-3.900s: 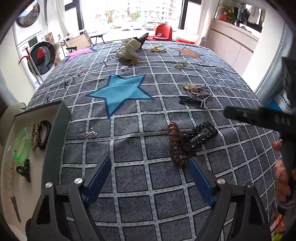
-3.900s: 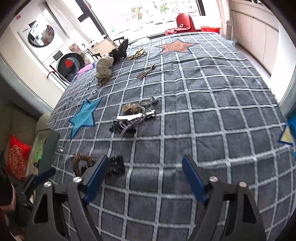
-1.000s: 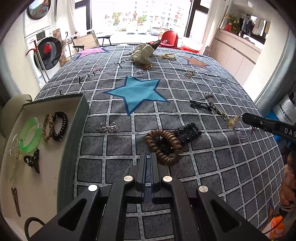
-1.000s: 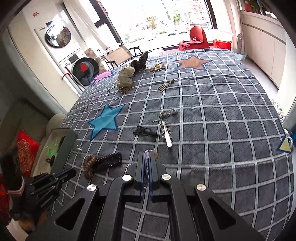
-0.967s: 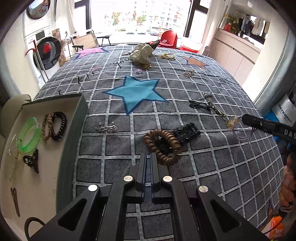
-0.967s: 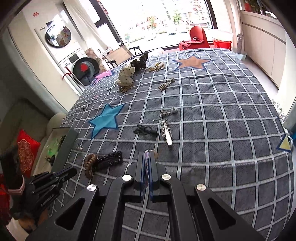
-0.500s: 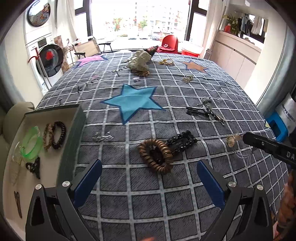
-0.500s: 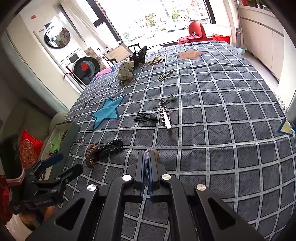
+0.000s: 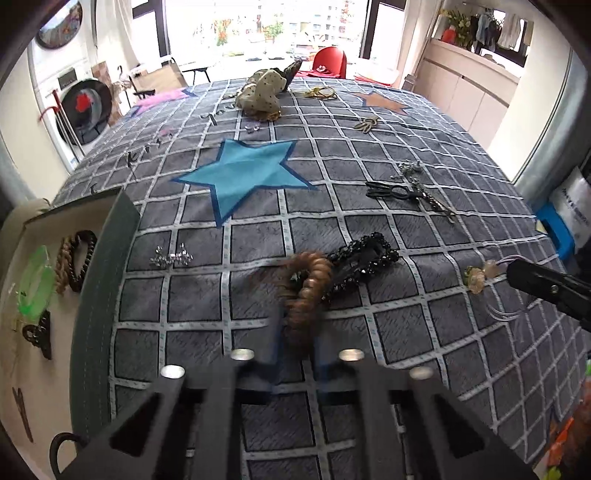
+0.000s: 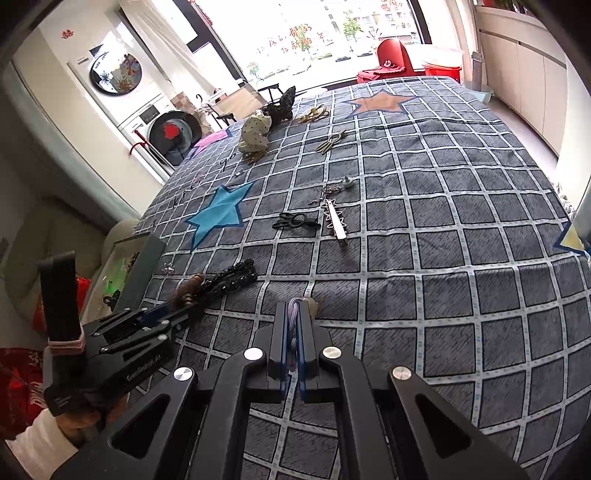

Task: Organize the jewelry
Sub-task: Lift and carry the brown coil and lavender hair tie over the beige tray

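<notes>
Since half a sec ago, left gripper [image 9: 295,354] jaws are closing on brown hair tie [image 9: 308,291], centre frame. Right gripper [image 10: 293,325] clamps pale hair band [image 10: 294,314]. Next: lift, carry to tray [image 9: 99,288] at left.

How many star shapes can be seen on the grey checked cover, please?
4: a blue star in the middle, an orange star at the far end, a pink one, partly seen, at the far left corner, and a blue-edged one, cut off, at the right edge.

Bright daylight floods tall black-framed windows [image 9: 258,26]; a white stacked washing machine [image 10: 162,122] stands left, beige wall cabinets [image 9: 476,96] right.
</notes>
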Demonstrator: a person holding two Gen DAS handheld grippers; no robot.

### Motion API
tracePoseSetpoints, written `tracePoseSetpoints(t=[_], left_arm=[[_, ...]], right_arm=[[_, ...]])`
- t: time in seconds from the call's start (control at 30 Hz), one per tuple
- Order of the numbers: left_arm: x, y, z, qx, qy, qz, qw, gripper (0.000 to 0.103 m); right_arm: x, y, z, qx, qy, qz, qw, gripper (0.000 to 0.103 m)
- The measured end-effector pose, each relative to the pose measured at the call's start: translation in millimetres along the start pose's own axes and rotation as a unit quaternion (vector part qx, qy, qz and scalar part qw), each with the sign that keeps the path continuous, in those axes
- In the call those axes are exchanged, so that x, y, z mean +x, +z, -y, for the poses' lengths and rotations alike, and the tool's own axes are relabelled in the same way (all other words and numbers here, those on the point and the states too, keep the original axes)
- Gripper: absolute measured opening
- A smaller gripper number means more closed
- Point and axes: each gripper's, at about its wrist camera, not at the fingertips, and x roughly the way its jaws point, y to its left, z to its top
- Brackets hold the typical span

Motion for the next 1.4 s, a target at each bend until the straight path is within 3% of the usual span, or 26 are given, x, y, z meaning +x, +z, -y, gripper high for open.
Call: tracePoseSetpoints(t=[0.3,0.8,1.13,1.4], left_arm=[[-32,-7,-3,0.0,-0.02,0.025,0.9995,0.013],[-83,-33,-21,-0.011,-0.011,0.048,0.9987,0.013],[-121,-52,-67,-0.046,0.001,0.083,0.9955,0.013],[-142,-76,-121,-0.083,0.034,0.096,0.9914,0.013]], right_arm=[[0,-11,-9,0.001,0.002,-0.009,1.0,0.004],[-12,-28,-45,-0.018,0.0,-0.019,1.0,0.004],[-10,-26,-100,-0.055,0.023,-0.02,0.998,0.004],[2,-24,-144,-0.079,0.049,-0.032,0.995,0.004]])
